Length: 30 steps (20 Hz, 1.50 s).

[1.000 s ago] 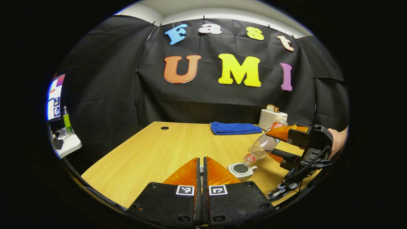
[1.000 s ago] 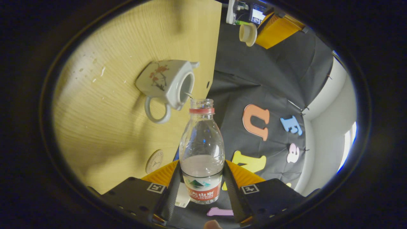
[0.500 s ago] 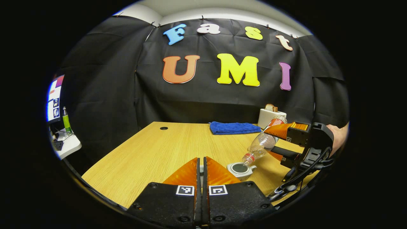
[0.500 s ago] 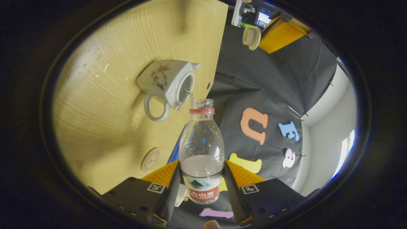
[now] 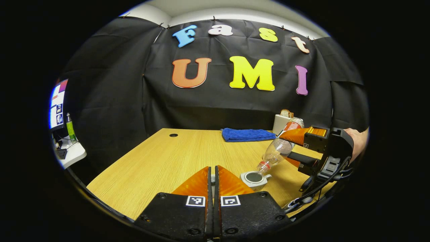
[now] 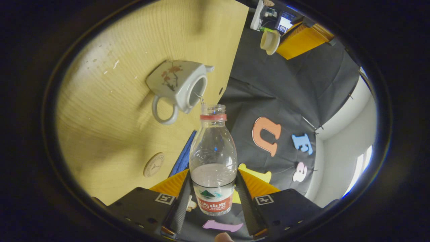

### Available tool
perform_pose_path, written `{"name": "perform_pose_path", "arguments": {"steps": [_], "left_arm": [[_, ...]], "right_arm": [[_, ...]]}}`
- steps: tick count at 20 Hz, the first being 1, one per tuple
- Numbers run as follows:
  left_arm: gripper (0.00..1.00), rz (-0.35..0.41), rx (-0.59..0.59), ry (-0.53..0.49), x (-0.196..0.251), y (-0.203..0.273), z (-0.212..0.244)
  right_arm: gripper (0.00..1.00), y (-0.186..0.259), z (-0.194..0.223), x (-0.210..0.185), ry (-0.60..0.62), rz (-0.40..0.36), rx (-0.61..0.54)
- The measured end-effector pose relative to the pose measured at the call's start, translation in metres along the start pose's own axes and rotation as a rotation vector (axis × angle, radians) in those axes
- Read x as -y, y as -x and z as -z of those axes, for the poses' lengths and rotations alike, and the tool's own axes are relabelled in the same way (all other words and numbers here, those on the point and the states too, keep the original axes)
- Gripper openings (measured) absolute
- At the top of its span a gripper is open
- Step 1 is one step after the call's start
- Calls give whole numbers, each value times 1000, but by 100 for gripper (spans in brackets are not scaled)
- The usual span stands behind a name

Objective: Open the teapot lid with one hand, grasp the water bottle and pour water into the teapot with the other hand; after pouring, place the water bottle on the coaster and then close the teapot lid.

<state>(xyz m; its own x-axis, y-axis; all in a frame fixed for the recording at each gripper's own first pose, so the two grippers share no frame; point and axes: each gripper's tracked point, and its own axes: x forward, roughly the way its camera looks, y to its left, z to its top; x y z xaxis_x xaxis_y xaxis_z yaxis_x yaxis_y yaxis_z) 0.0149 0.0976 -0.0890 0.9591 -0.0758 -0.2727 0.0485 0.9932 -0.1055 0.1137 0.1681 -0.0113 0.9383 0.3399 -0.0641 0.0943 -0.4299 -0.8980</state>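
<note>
Right gripper (image 6: 212,188) clamps our water bottle (image 6: 213,158), now raised slightly, mouth just above the teapot (image 6: 178,88) ahead; the trickle thins, so pouring nears completion. Left gripper (image 5: 212,181) stays closed on the lid (image 6: 269,41).

The teapot (image 5: 254,178) sits on the table (image 5: 161,161) near its front edge, the tilted bottle's (image 5: 277,150) mouth just above its opening. Behind, at the back edge, lies a towel (image 5: 247,134), a toaster (image 5: 281,123) to its right. The coaster (image 6: 153,165) lies on the table, apart from the teapot.
</note>
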Motion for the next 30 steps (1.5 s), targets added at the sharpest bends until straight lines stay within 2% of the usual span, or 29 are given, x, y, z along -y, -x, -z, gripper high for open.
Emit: {"name": "perform_pose_path", "arguments": {"steps": [21,30], "left_arm": [[3,0,20,8,1,2,-5],[3,-6,23,17,-2,2,-7]], "right_arm": [[72,2,-4,15,100,35,19],[71,4,-4,11,92,19,22]]}}
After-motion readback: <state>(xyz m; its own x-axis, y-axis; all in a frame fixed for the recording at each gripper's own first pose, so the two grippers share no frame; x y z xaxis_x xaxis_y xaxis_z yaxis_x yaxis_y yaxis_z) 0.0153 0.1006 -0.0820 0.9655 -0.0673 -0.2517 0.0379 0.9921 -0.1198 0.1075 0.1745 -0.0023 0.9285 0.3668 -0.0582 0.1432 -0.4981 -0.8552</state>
